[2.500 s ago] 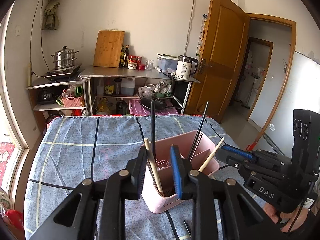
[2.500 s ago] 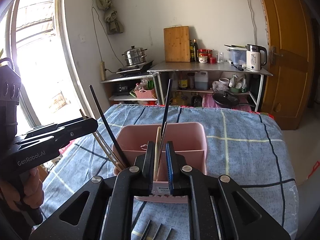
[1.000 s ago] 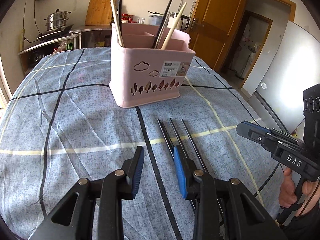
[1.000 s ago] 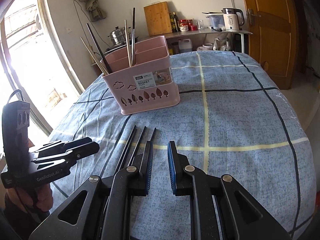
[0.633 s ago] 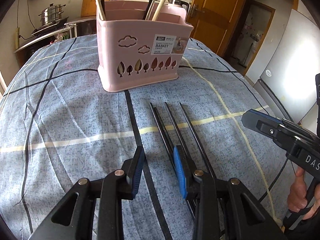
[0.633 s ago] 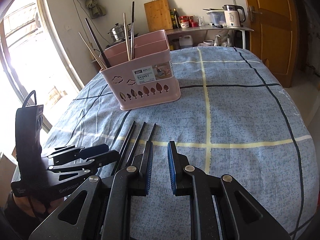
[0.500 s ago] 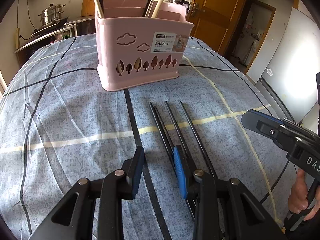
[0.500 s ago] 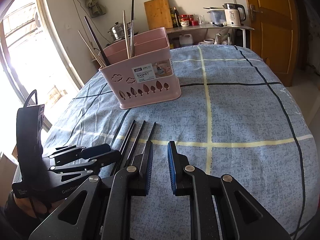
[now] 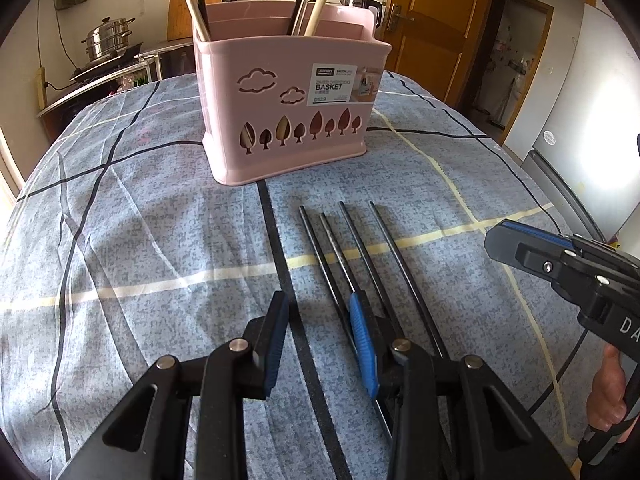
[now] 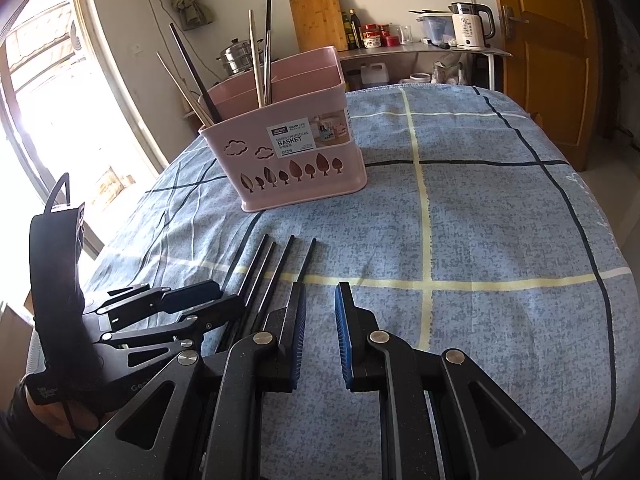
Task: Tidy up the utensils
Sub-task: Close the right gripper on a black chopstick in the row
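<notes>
We hold both grippers low over the near half of the blue checked cloth (image 10: 500,208). Its right half lies bare out to the rounded edge, and a bare strip runs between the chopsticks and the basket.

Our left gripper (image 9: 320,330) has its jaws spread wide, holding nothing; its right finger (image 9: 362,336) sits over the leftmost loose chopsticks, though we cannot tell whether it touches them. Our right gripper (image 10: 320,320) is also parted and empty, just right of the chopstick row.

Four black chopsticks (image 9: 360,248) lie side by side on the cloth, tips pointing away toward the basket (image 9: 288,100) — the two left ones nearly touching. The pink basket stands upright at the far middle. From it rise five sticks that we can count: two pale and one black leaning at its left end, one pale and one dark further right.

The basket's label reads "BASKET". The right gripper's body shows "DA", cut off by the frame.
</notes>
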